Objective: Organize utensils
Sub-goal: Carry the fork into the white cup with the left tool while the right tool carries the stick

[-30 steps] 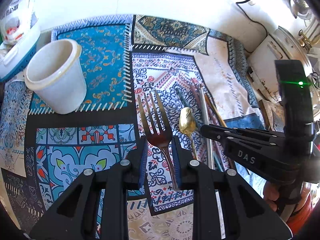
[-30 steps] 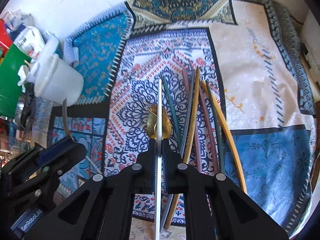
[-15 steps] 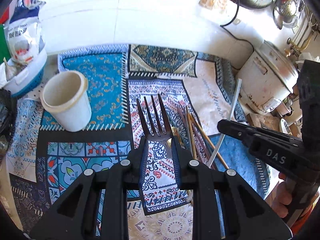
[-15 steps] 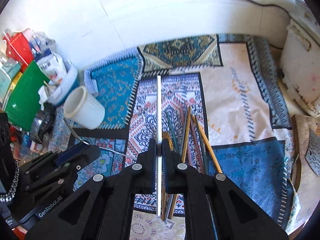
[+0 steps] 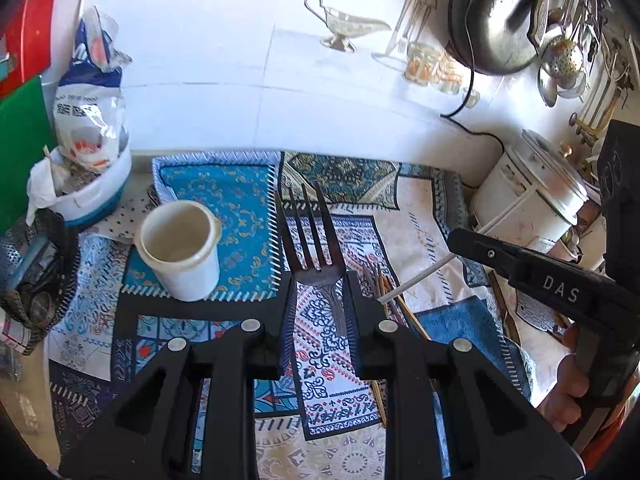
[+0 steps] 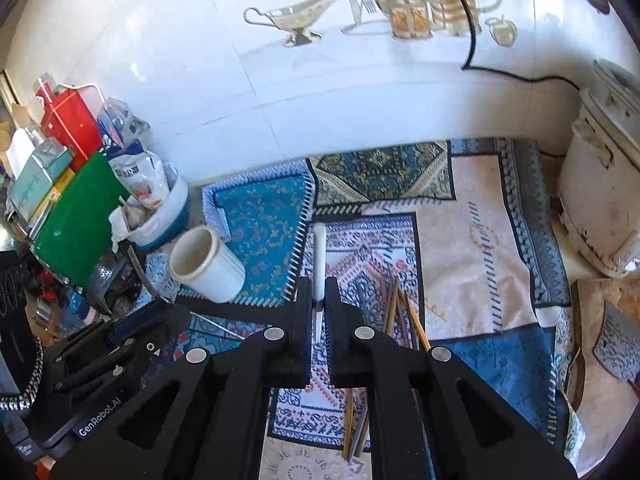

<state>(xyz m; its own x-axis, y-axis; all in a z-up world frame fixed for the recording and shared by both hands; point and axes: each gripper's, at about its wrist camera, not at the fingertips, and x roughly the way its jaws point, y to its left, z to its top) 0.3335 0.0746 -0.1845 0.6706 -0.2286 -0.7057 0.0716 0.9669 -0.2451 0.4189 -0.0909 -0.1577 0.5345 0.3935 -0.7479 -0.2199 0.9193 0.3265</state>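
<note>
My left gripper [image 5: 319,280] is shut on a dark metal fork [image 5: 310,240], tines pointing forward, held well above the patterned cloth [image 5: 248,208]. My right gripper [image 6: 319,292] is shut on a white chopstick [image 6: 319,260] and also hangs high over the cloth; it shows at the right of the left wrist view [image 5: 472,240]. A white cup [image 5: 180,252] stands upright and empty on the blue patch at the left, and shows in the right wrist view [image 6: 206,266]. Several chopsticks [image 6: 400,312] lie on the cloth under the grippers.
A white rice cooker [image 6: 604,200] stands at the right edge. A white and blue basket with bags [image 5: 88,176], a green board [image 6: 76,224] and a red box [image 6: 72,120] crowd the left. The tiled wall [image 5: 240,60] is behind.
Both grippers have risen from the cloth, one with the fork and one with the white chopstick. The views now take in the wall, and the gold spoon is out of sight.
</note>
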